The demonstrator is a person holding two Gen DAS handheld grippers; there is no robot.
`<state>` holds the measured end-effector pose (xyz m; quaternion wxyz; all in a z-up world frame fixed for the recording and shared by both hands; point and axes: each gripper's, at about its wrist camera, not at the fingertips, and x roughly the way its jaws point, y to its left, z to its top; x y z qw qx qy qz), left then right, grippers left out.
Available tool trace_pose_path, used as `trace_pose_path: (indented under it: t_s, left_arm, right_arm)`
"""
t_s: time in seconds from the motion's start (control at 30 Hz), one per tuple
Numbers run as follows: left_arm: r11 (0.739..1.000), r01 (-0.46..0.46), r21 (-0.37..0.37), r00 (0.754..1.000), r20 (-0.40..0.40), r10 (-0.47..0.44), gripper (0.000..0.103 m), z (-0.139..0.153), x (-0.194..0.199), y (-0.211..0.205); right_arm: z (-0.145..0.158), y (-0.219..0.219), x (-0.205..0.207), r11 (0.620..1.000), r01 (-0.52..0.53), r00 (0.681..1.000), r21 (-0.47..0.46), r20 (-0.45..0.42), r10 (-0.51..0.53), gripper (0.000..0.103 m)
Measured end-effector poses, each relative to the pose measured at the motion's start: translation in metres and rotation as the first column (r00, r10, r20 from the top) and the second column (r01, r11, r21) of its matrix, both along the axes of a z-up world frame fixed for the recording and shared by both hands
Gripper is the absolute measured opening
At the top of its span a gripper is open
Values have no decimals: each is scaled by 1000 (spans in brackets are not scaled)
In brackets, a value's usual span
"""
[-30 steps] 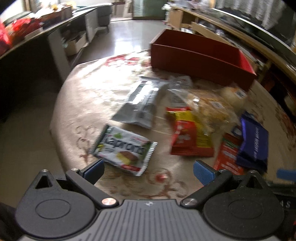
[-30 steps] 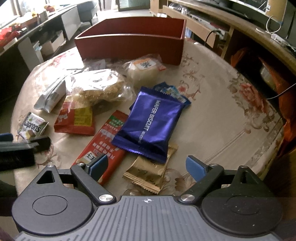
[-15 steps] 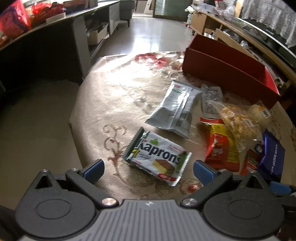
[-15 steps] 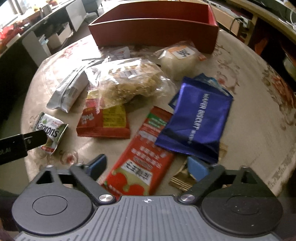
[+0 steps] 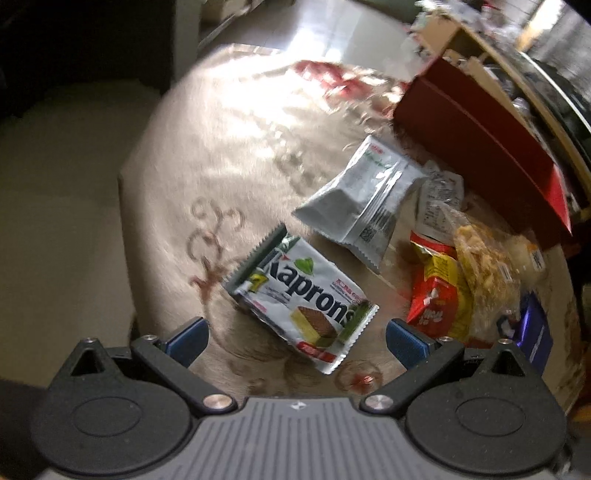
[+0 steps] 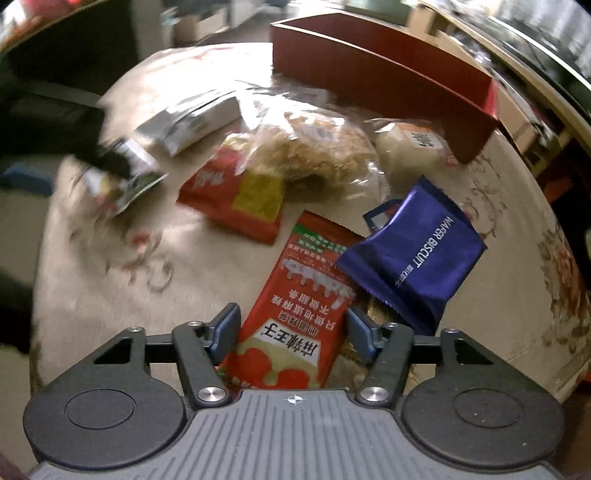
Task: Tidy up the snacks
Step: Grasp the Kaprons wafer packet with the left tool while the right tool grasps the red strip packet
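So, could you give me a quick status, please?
Left gripper open over Kaprons wafer. Right gripper open, straddling red packet. Purple biscuit pack overlaps it.

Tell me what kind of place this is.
Probably a home living or dining room. A round table with a floral cloth holds loose snacks such as the Kaprons wafer and a red box, and shelving and a tiled floor lie behind.
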<state>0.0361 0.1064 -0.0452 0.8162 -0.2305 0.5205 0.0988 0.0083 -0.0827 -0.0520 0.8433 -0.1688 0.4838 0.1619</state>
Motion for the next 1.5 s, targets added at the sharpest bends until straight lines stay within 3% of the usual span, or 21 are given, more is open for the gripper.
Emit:
trace_pose_path:
  t_s: [0.13,0.3,0.4,0.47,0.53,0.6,0.67,0.73,0.9,0.97,1.07,1.17,1.3,1.4,1.5]
  left_arm:
    - [996,-89,11,996,-30,89,103,-6,13,0]
    - [986,-108,129,993,-31,113,103,-8,38,-6]
    - [974,4,227,1000,-28,3,98,-11,36,-23]
    - [968,71,240,997,-12,-71,97,-11,30,-32]
    - [955,188,229,981,-1,-193,91,-9,24,-44]
    - [925,312,216,945,27,-326,84,-7,17,-57]
    - [911,360,202,927,33,-374,84,-5,14,-63]
    - [913,361,190,928,30,-372,85,-6,13,-61]
    - [972,208,112,977,19,-211,95,-9,10,-54]
    - [967,193,166,981,1,-196,95,-13,10,-64]
    - [940,195,281,980,-19,-197,98,-18,7,-88]
    - [938,211,276,976,-11,-216,92,-17,2,-88]
    - [927,270,262,961,-8,-278,66,-10,-10,-78]
    - [933,275,234,960,-10,-280,61,-3,-20,-67]
    - [946,265,189,963,5,-270,64,-3,-22,-60]
  right_arm:
    - [1,0,-3,996,-90,996,-24,-6,90,62]
    - [2,1,-2,995,-98,995,-5,-1,98,59]
    - [3,-4,-2,996,-90,996,18,-6,90,60]
    - [4,-12,1,997,-62,998,51,-24,63,62]
    - [4,-20,3,997,-38,999,68,-34,40,62]
    - [4,-24,2,997,-27,999,69,-36,30,64]
    - [3,-26,2,997,-26,999,68,-45,29,65]
    - [3,-27,1,997,-25,998,69,-49,29,66]
    - [1,-33,4,997,3,997,76,-78,2,73]
    - [1,-37,6,996,25,997,84,-72,-19,77]
    - [1,-41,10,992,58,995,111,-86,-49,78]
    - [-4,-39,19,991,75,994,109,-89,-65,77]
    - [-2,-30,19,996,38,998,84,-62,-33,63]
    - [-1,-25,8,998,7,998,70,-56,-3,60]
    - [1,-25,-1,996,-11,998,88,-63,16,59]
